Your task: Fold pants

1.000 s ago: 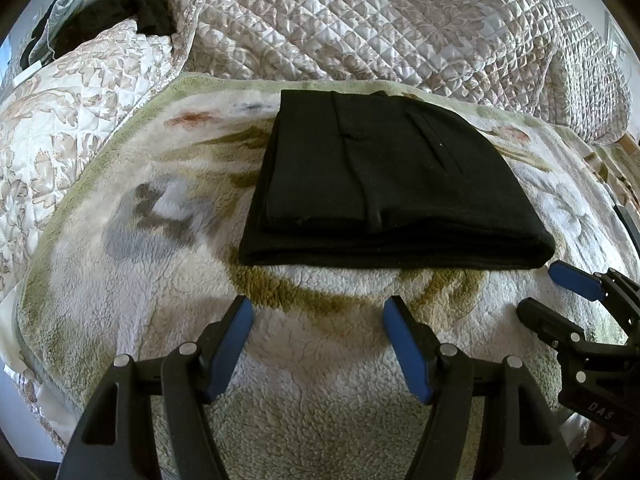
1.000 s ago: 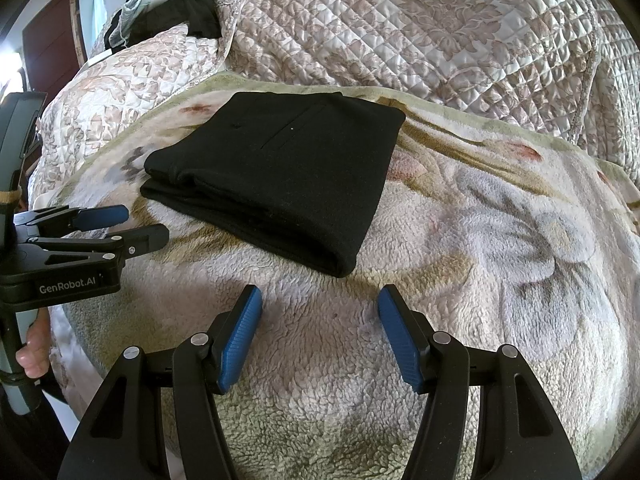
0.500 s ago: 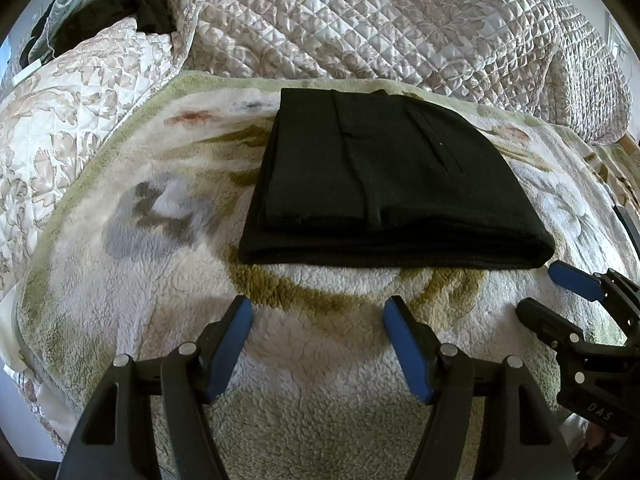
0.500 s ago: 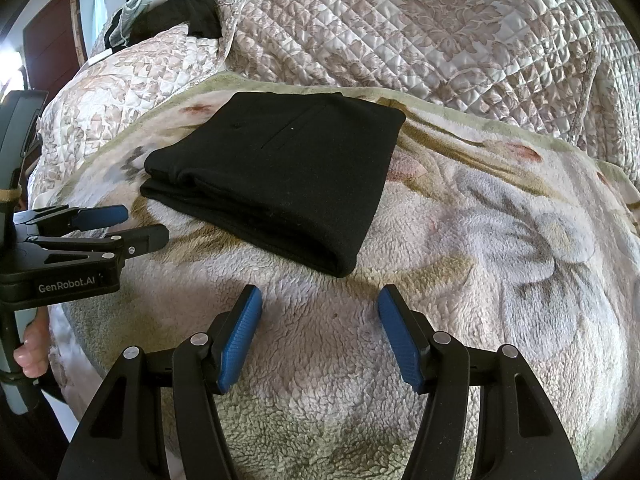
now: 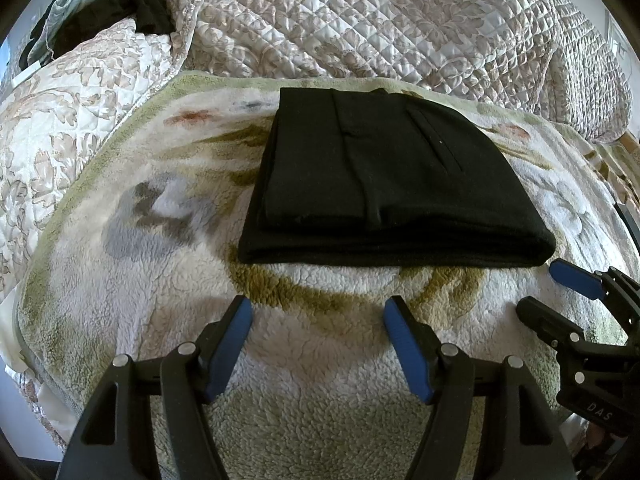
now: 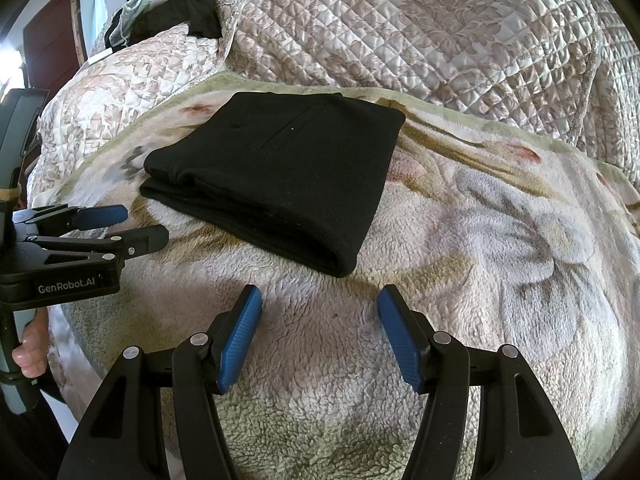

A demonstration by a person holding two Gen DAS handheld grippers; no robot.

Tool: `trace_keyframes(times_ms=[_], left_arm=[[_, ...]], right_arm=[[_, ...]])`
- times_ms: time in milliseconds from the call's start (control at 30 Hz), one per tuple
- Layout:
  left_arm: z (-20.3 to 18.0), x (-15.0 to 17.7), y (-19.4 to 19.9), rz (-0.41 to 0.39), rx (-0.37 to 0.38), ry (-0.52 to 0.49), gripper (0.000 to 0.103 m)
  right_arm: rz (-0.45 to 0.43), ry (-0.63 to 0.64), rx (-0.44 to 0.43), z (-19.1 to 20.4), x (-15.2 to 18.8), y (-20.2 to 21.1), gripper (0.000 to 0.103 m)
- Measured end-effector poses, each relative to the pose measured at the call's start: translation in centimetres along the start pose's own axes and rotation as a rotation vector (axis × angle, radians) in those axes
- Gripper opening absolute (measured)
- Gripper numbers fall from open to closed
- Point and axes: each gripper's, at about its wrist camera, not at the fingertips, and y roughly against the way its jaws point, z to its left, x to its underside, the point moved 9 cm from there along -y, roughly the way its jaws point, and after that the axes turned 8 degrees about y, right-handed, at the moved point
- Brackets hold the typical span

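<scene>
1. One pair of black pants (image 5: 392,184), folded into a flat rectangular stack, lies on the fleece blanket (image 5: 132,280), toward its far half. A welt pocket slit with one small pale dot shows on the top layer.
2. One fleece blanket, cream with a faded floral print and a green border, spread over the bed.
3. One quilted bedspread (image 5: 400,20), beige and white with a floral pattern, is bunched behind and to the left of the blanket.
4. One heap of dark and pale clothing (image 5: 100,12) sits at the far left corner on the quilt.
5. Two grippers, each with two blue-padded fingers. The left gripper (image 5: 318,344) has its jaws spread wide, holding nothing, above bare blanket just short of the pants' near edge. The right gripper (image 6: 320,334) likewise stands apart and empty, near the pants' right near corner, not touching.
6. Writing: "GenRobot.AI" on the left gripper's body in the right wrist view; "DAS" on the right gripper's body in the left wrist view.
7. One hand (image 6: 30,344) grips the left gripper's handle.
</scene>
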Motion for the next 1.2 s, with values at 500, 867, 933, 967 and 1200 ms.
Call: trace_keyframes(times_ms=[500, 867, 933, 967, 1200], left_arm=[[0.06, 0.15, -0.11, 0.005, -0.001, -0.007, 0.072], [0.01, 0.11, -0.07, 0.008, -0.001, -0.008, 0.073], [0.01, 0.06, -0.09, 0.008, -0.002, -0.01, 0.073], [-0.03, -0.01, -0.13, 0.008, -0.002, -0.01, 0.073], [-0.05, -0.02, -0.13, 0.009, -0.001, -0.009, 0.073]], right_arm=[[-0.001, 0.001, 0.002, 0.15, 0.06, 0.03, 0.062], [-0.002, 0.003, 0.005, 0.28, 0.07, 0.04, 0.062], [-0.002, 0.003, 0.006, 0.21, 0.04, 0.02, 0.062], [-0.003, 0.003, 0.007, 0.19, 0.03, 0.01, 0.062], [-0.002, 0.004, 0.009, 0.27, 0.05, 0.02, 0.062]])
